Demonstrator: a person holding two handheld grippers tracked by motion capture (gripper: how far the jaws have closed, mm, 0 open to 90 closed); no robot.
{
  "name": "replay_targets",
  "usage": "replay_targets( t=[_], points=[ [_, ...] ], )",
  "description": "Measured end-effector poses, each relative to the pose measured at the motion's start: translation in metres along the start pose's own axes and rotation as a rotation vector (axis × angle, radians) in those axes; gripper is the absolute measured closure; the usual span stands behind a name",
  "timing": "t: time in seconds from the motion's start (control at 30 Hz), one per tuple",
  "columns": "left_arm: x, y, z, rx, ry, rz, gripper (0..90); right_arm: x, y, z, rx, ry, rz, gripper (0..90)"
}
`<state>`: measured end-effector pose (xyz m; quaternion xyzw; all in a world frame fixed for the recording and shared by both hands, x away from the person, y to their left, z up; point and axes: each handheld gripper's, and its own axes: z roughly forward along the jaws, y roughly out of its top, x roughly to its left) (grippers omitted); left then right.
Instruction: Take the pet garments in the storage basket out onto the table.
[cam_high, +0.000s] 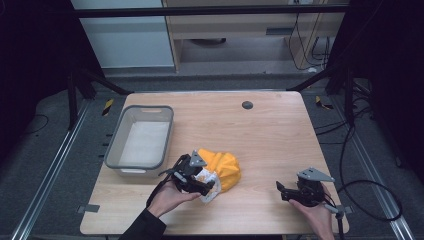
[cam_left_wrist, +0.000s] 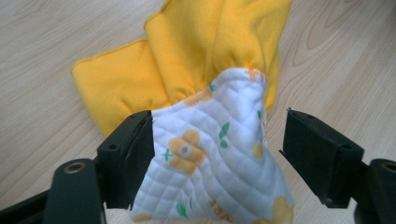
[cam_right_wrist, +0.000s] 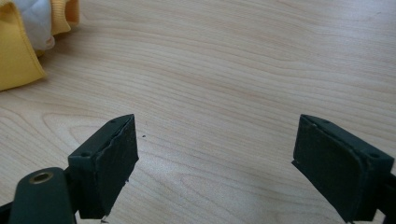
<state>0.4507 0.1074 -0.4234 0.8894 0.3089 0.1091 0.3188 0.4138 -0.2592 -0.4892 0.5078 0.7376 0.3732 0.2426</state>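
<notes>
A bunched yellow cloth (cam_high: 228, 167) with a white quilted flower-print side (cam_left_wrist: 210, 158) lies on the wooden table (cam_high: 270, 135), left of the middle. My left gripper (cam_high: 210, 188) is at the cloth's near-left end. It stands open, and the white quilted part rises between its jaws (cam_left_wrist: 217, 154). The left jaw touches the fabric; a gap shows at the right jaw. My right gripper (cam_high: 281, 189) hovers low over bare wood near the front right, open and holding nothing (cam_right_wrist: 217, 158). The cloth's edge (cam_right_wrist: 18, 51) shows at the top left of the right gripper view.
A grey plastic bin (cam_high: 112, 146) with a pale bottom stands at the table's left side, just behind my left hand. A small dark round cap (cam_high: 247, 105) sits in the tabletop near the far edge. Cables (cam_high: 370, 200) trail off the right side.
</notes>
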Motion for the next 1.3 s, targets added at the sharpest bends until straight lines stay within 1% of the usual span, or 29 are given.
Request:
replay_targets(
  t=[0.03, 0.1, 0.17, 0.2, 0.23, 0.27, 0.33, 0.37, 0.43, 0.47, 0.53, 0.57, 0.6, 0.63, 0.8, 0.87, 0.9, 0.93, 0.97, 1.0, 1.03, 1.07, 1.1, 1.13, 1.17, 1.2, 1.23, 1.27, 1.3],
  points=[
    [0.0, -0.002, -0.003, 0.0, 0.011, -0.003, 22.9, 0.0, 0.0, 0.0, 0.0, 0.0, -0.001, 13.5],
    [0.0, -0.003, -0.004, 0.001, 0.017, -0.001, 21.7, 0.0, 0.0, 0.0, 0.0, 0.0, 0.0, 13.5],
    [0.001, -0.006, -0.009, -0.01, 0.032, -0.019, 18.4, 0.0, 0.0, 0.0, -0.002, -0.001, 0.001, 13.4],
    [0.001, -0.006, -0.009, -0.01, 0.032, -0.019, 17.3, 0.0, 0.0, 0.0, -0.002, -0.001, 0.001, 13.4],
    [0.002, -0.01, -0.013, -0.023, 0.042, -0.023, 17.0, 0.0, 0.0, 0.0, -0.002, -0.001, 0.001, 13.2],
    [0.002, -0.01, -0.013, -0.023, 0.042, -0.023, 16.5, 0.0, 0.0, 0.0, -0.001, -0.001, 0.001, 13.1],
    [0.004, -0.016, -0.019, -0.028, 0.063, -0.035, 15.3, 0.0, 0.0, 0.0, -0.001, -0.001, 0.0, 12.9],
    [0.004, -0.016, -0.019, -0.028, 0.063, -0.035, 15.0, 0.0, 0.0, 0.0, -0.002, -0.001, 0.0, 12.9],
    [0.008, -0.023, -0.024, -0.04, 0.078, -0.058, 14.3, 0.0, 0.0, 0.0, -0.001, -0.001, 0.0, 12.7],
    [0.008, -0.023, -0.024, -0.04, 0.078, -0.058, 14.2, 0.0, 0.0, 0.0, -0.001, -0.001, 0.0, 12.7],
    [0.011, -0.032, -0.03, -0.057, 0.086, -0.073, 13.7, 0.001, 0.0, -0.001, -0.001, -0.001, 0.005, 12.5],
    [0.011, -0.032, -0.03, -0.057, 0.086, -0.073, 13.7, 0.001, 0.0, 0.0, -0.001, -0.001, 0.004, 12.3],
    [0.012, -0.038, -0.033, -0.079, 0.094, -0.078, 13.7, 0.001, 0.0, 0.0, -0.001, -0.001, 0.004, 12.2],
    [0.012, -0.038, -0.033, -0.079, 0.094, -0.078, 13.7, 0.001, 0.0, 0.0, -0.002, -0.001, 0.005, 12.2],
    [0.013, -0.053, -0.04, -0.112, 0.124, -0.093, 13.6, 0.002, 0.0, 0.0, -0.002, 0.001, 0.0, 12.0],
    [0.015, -0.06, -0.042, -0.122, 0.13, -0.099, 13.6, 0.002, 0.0, 0.0, -0.003, 0.003, 0.004, 12.0],
    [0.018, -0.067, -0.043, -0.128, 0.129, -0.107, 13.6, 0.002, 0.0, 0.0, -0.002, 0.0, 0.001, 12.0],
    [0.018, -0.067, -0.043, -0.128, 0.129, -0.107, 13.6, 0.002, 0.0, 0.0, -0.002, -0.001, -0.001, 11.9],
    [0.02, -0.073, -0.044, -0.136, 0.132, -0.114, 13.6, 0.002, 0.0, 0.0, -0.001, -0.001, -0.001, 11.8],
    [0.02, -0.073, -0.044, -0.136, 0.132, -0.114, 13.7, 0.002, 0.0, 0.0, -0.001, -0.001, -0.001, 11.8],
    [0.022, -0.079, -0.045, -0.137, 0.14, -0.118, 13.6, 0.002, 0.0, 0.0, -0.002, -0.002, -0.002, 11.7],
    [0.022, -0.079, -0.045, -0.137, 0.14, -0.118, 13.7, 0.002, 0.0, 0.0, -0.002, -0.002, -0.002, 11.7],
    [0.024, -0.086, -0.046, -0.137, 0.154, -0.127, 13.7, 0.002, 0.0, 0.0, -0.003, 0.0, -0.003, 11.6],
    [0.024, -0.086, -0.046, -0.137, 0.154, -0.127, 13.7, 0.002, 0.0, 0.0, -0.003, 0.0, -0.003, 11.6],
    [0.027, -0.093, -0.045, -0.135, 0.157, -0.145, 13.6, 0.001, 0.0, 0.0, -0.006, 0.003, 0.002, 11.5],
    [0.027, -0.093, -0.045, -0.135, 0.157, -0.145, 13.6, 0.001, 0.0, 0.0, -0.006, 0.003, 0.002, 11.5],
    [0.03, -0.1, -0.046, -0.12, 0.166, -0.155, 13.6, 0.002, -0.001, 0.0, -0.001, 0.005, 0.013, 11.4],
    [0.032, -0.104, -0.047, -0.12, 0.169, -0.16, 13.6, 0.001, -0.001, 0.0, -0.008, 0.002, 0.007, 11.3],
    [0.032, -0.104, -0.047, -0.12, 0.169, -0.16, 13.6, 0.0, -0.001, -0.001, -0.011, 0.003, 0.013, 11.3]
  ],
)
